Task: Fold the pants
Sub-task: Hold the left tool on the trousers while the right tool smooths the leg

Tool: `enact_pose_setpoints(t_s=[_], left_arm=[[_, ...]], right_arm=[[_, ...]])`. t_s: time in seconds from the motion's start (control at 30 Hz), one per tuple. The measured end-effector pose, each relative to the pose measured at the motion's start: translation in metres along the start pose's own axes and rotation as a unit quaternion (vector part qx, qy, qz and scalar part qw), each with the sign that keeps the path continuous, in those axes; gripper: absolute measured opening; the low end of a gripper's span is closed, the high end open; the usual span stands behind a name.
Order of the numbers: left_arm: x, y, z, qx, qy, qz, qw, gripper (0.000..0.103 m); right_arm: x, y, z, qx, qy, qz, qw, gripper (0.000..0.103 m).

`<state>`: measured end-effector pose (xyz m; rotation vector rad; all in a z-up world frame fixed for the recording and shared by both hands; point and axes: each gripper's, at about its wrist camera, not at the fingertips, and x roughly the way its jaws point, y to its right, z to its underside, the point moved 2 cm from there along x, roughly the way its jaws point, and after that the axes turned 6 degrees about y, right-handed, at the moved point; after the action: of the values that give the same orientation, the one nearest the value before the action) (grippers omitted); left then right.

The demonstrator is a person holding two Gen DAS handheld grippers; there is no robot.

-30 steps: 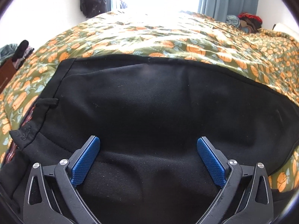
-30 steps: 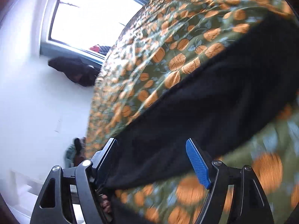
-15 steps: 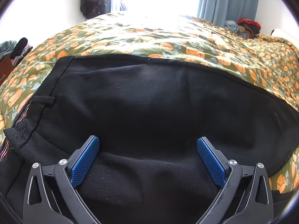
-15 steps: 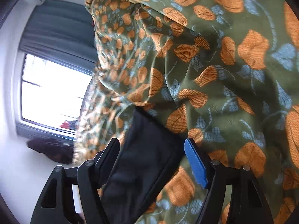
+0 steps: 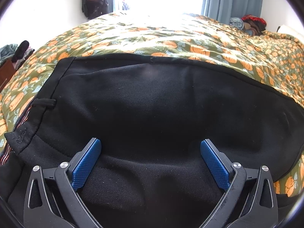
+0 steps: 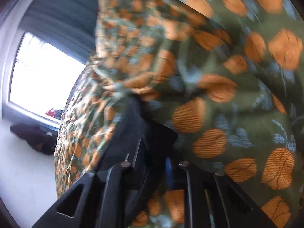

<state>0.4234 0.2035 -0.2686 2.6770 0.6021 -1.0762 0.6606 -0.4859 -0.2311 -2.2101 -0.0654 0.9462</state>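
The black fleece pants (image 5: 152, 110) are being laid flat on the bed's green quilt with orange leaf print (image 5: 190, 43). The left tool (image 5: 150, 159) is being held spread above the pants' near part, gripping nothing. The right tool (image 6: 152, 163) is being pressed together on a black pants corner (image 6: 152, 133), though blur limits certainty. The fold is judged barely started; the pinched corner is to be carried across the pants.

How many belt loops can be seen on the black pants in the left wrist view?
1. A single belt loop lies at the waistband on the left edge of the pants. Others may be hidden beneath the fabric.
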Motion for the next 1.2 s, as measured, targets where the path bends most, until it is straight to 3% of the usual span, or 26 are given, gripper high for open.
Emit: enact_pose_setpoints(t_s=[0.07, 0.17, 0.23, 0.3, 0.33, 0.37, 0.4, 0.43, 0.47, 0.5, 0.53, 0.6, 0.63, 0.67, 0.73, 0.8, 0.83, 0.93, 1.03, 1.1, 1.2], left_arm=[[0.000, 0.000, 0.000, 0.000, 0.000, 0.000, 1.0000, 0.102], [0.000, 0.000, 0.000, 0.001, 0.000, -0.001, 1.0000, 0.102], [0.000, 0.001, -0.001, 0.003, -0.002, -0.004, 1.0000, 0.102], [0.000, 0.002, -0.002, 0.007, -0.005, -0.010, 0.9999, 0.102], [0.000, 0.002, -0.003, 0.009, -0.006, -0.012, 0.9999, 0.102], [0.000, 0.003, -0.004, 0.011, -0.008, -0.016, 0.9998, 0.102], [-0.001, 0.004, -0.004, 0.014, -0.007, -0.020, 0.9997, 0.102], [-0.003, 0.005, -0.005, 0.018, -0.006, -0.025, 0.9995, 0.102], [-0.003, 0.005, -0.005, 0.018, -0.007, -0.024, 0.9995, 0.102], [-0.002, 0.003, -0.006, 0.013, -0.012, -0.018, 0.9997, 0.102], [-0.001, 0.002, -0.006, 0.009, -0.015, -0.014, 0.9998, 0.102], [-0.002, 0.002, -0.006, 0.009, -0.015, -0.014, 0.9998, 0.102], [-0.001, 0.002, -0.006, 0.010, -0.015, -0.015, 0.9997, 0.102], [-0.001, 0.003, -0.006, 0.010, -0.016, -0.015, 0.9997, 0.102], [-0.001, 0.003, -0.006, 0.010, -0.016, -0.015, 0.9997, 0.102], [-0.001, 0.003, -0.006, 0.010, -0.016, -0.014, 0.9997, 0.102], [-0.001, 0.003, -0.006, 0.010, -0.016, -0.015, 0.9997, 0.102], [-0.002, 0.003, -0.006, 0.010, -0.016, -0.014, 0.9997, 0.102], [-0.002, 0.003, -0.006, 0.010, -0.016, -0.015, 0.9997, 0.102], [-0.002, 0.003, -0.006, 0.010, -0.016, -0.015, 0.9997, 0.102], [-0.002, 0.003, -0.006, 0.010, -0.016, -0.015, 0.9997, 0.102]], right_arm=[[-0.029, -0.050, 0.018, -0.113, -0.033, -0.066, 0.991, 0.008], [-0.099, -0.103, 0.069, -0.270, -0.065, -0.134, 0.951, 0.008], [-0.149, -0.107, 0.103, -0.316, -0.075, -0.154, 0.933, 0.008], [-0.196, -0.082, 0.134, -0.321, -0.083, -0.147, 0.932, 0.008], [-0.212, -0.064, 0.145, -0.315, -0.077, -0.126, 0.937, 0.008], [-0.226, -0.039, 0.156, -0.307, -0.070, -0.077, 0.946, 0.009], [-0.231, -0.017, 0.160, -0.297, -0.063, -0.020, 0.953, 0.014], [-0.231, 0.005, 0.163, -0.288, -0.058, 0.049, 0.955, 0.029], [-0.231, 0.028, 0.166, -0.286, -0.055, 0.132, 0.947, 0.035], [-0.235, 0.042, 0.171, -0.284, -0.051, 0.178, 0.941, 0.041], [-0.246, 0.053, 0.173, -0.264, -0.029, 0.206, 0.942, 0.041], [-0.265, 0.055, 0.178, -0.221, 0.017, 0.199, 0.955, 0.047], [-0.276, 0.047, 0.187, -0.210, 0.043, 0.184, 0.959, 0.060], [-0.283, 0.037, 0.196, -0.217, 0.061, 0.168, 0.960, 0.066], [-0.295, 0.005, 0.226, -0.262, 0.099, 0.131, 0.951, 0.072], [-0.303, -0.033, 0.263, -0.329, 0.119, 0.089, 0.932, 0.078], [-0.301, -0.049, 0.276, -0.361, 0.116, 0.071, 0.923, 0.084], [-0.269, -0.080, 0.323, -0.457, 0.056, 0.020, 0.887, 0.084], [-0.242, -0.084, 0.358, -0.512, 0.007, 0.018, 0.859, 0.084], [-0.227, -0.081, 0.369, -0.524, -0.013, 0.031, 0.851, 0.084], [-0.221, -0.073, 0.374, -0.524, -0.023, 0.045, 0.850, 0.084]])
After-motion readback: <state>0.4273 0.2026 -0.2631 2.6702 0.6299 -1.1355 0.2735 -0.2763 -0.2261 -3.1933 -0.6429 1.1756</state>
